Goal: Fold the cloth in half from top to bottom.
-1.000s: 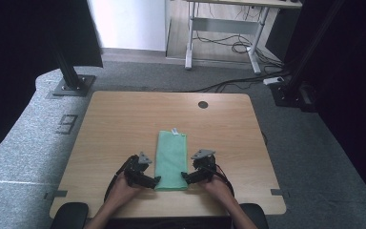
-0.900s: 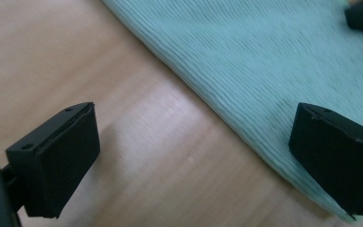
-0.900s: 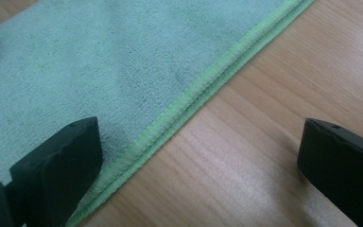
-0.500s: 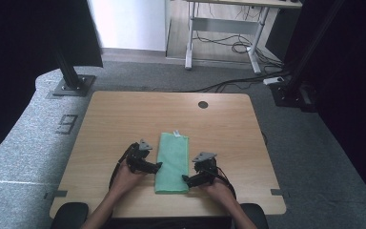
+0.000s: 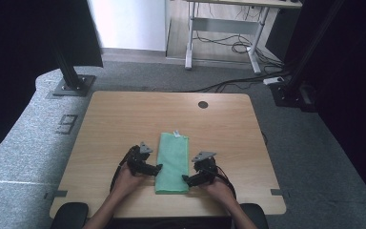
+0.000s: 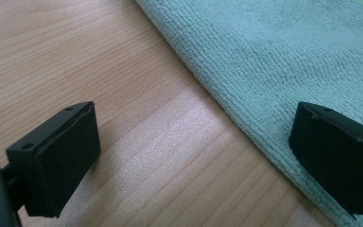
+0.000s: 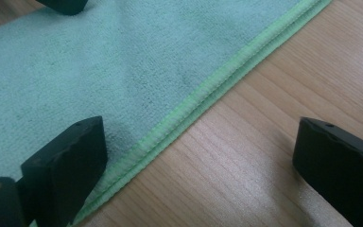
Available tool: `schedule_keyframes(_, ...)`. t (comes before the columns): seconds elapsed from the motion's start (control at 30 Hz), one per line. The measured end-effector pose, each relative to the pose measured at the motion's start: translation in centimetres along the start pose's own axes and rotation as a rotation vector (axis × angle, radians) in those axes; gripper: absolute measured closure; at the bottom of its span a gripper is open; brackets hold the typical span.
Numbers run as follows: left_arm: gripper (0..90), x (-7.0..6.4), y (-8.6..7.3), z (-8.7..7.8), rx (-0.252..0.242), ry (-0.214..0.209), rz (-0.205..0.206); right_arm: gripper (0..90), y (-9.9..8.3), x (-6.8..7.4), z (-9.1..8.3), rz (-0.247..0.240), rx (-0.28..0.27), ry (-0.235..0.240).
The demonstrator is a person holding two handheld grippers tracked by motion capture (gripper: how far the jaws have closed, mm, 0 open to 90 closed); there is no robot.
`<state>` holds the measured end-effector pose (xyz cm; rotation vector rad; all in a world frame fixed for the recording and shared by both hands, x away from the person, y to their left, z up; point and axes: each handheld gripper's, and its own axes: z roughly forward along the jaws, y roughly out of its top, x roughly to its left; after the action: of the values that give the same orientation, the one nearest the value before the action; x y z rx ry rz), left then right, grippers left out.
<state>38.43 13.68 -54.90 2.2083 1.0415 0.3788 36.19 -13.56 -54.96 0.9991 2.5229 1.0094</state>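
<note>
Both hands have slid back toward the near end of the folded green microfibre cloth (image 5: pixel 172 162); left gripper (image 5: pixel 155 168) and right gripper (image 5: pixel 187 180) stand spread astride its long edges, likely ready to pinch for another fold

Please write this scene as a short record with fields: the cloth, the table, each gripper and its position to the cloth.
cloth: green towel, folded into a long strip, lying flat
surface: wooden table
left gripper: open, jaws astride the towel's left long edge, one over cloth, one over wood
right gripper: open, jaws astride the towel's right, stitched edge
grasp: neither closed on the towel yet
tag: small white label at the towel's far end
</note>
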Motion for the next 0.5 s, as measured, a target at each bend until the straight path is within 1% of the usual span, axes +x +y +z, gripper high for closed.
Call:
schedule_keyframes(0.07, 2.7, 0.0, 0.0, 0.0, 0.000, 0.000, -0.001, 4.1, 0.2, -0.2, 0.0, 0.008, 0.002, 0.010)
schedule_keyframes(0.2, 2.7, 0.0, 0.0, 0.0, 0.001, 0.001, -0.002, 4.1, 0.9, -0.8, -0.1, 0.009, -0.007, 0.004)
schedule_keyframes(0.3, 3.2, -0.1, -0.1, -0.1, 0.000, 0.005, -0.004, 4.7, 1.7, -1.5, -0.1, 0.005, -0.011, 0.005)
schedule_keyframes(0.4, 3.7, -0.1, -0.1, -0.1, 0.001, 0.007, -0.006, 6.2, 2.5, -2.2, 0.0, 0.028, -0.021, 0.008)
schedule_keyframes(0.43, 3.8, -0.2, -0.1, -0.1, 0.001, 0.008, -0.006, 7.3, 3.0, -2.4, 0.1, 0.035, -0.027, 0.001)
schedule_keyframes(0.5, 3.9, -0.2, -0.1, -0.1, 0.001, 0.009, -0.007, 9.0, 3.6, -2.8, 0.2, 0.034, -0.036, -0.006)
